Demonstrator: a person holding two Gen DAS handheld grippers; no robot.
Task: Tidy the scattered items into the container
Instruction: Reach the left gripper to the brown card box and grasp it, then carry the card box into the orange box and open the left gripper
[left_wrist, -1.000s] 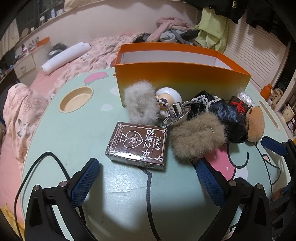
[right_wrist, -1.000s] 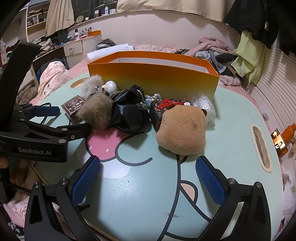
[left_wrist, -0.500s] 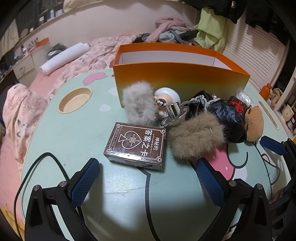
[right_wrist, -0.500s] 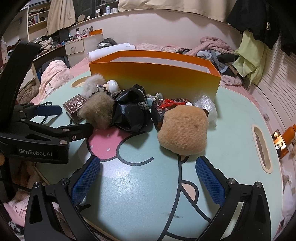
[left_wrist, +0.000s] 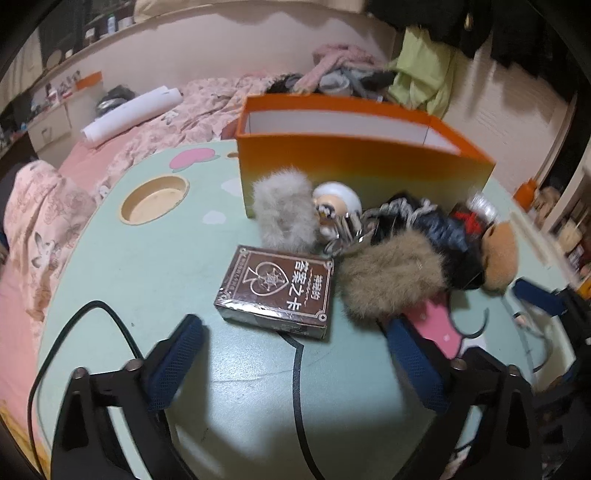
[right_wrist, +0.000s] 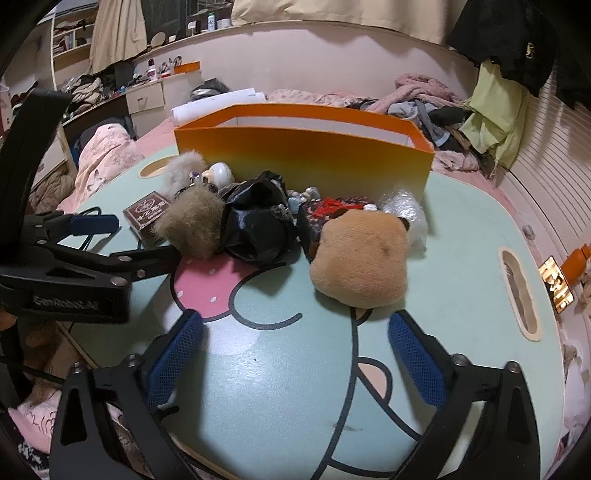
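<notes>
Both pairs of blue pads have drawn a little closer than a second ago, and nothing on the tabletop (right_wrist: 461, 258) has shifted. Neither hand-held gripper holds anything. The left hand-held gripper (left_wrist: 295, 354) hangs over bare mint surface just short of the brown card box (left_wrist: 277, 291), its jaws closing on empty air, still wide apart. The right hand-held gripper (right_wrist: 295, 347) is likewise released and closing, with only the printed cartoon face of the tabletop between its pads, the tan plush toy (right_wrist: 360, 262) lying just beyond them.

All the scattered things sit outside the orange container (left_wrist: 354, 173), bunched in a row along its near wall. From the left end: a grey fur pompom (left_wrist: 284, 214) up against the wall, a small white-capped figurine (left_wrist: 334, 206) beside it, a metal ring or clasp (left_wrist: 347, 232) just in front of that, then a brown fur pompom (left_wrist: 391, 280) touching the corner of the card box. Next comes a crumpled black glossy bundle (right_wrist: 255, 229), a dark pouch with red on top (right_wrist: 332, 210), and at the far right a clear plastic wrap (right_wrist: 406, 214) tucked behind the plush toy. The container stands open with white inner walls; I cannot see its floor from here. A black cable (left_wrist: 88, 332) loops across the tabletop's left edge. Behind it lies a bed (left_wrist: 155, 122) in pink floral covers.
</notes>
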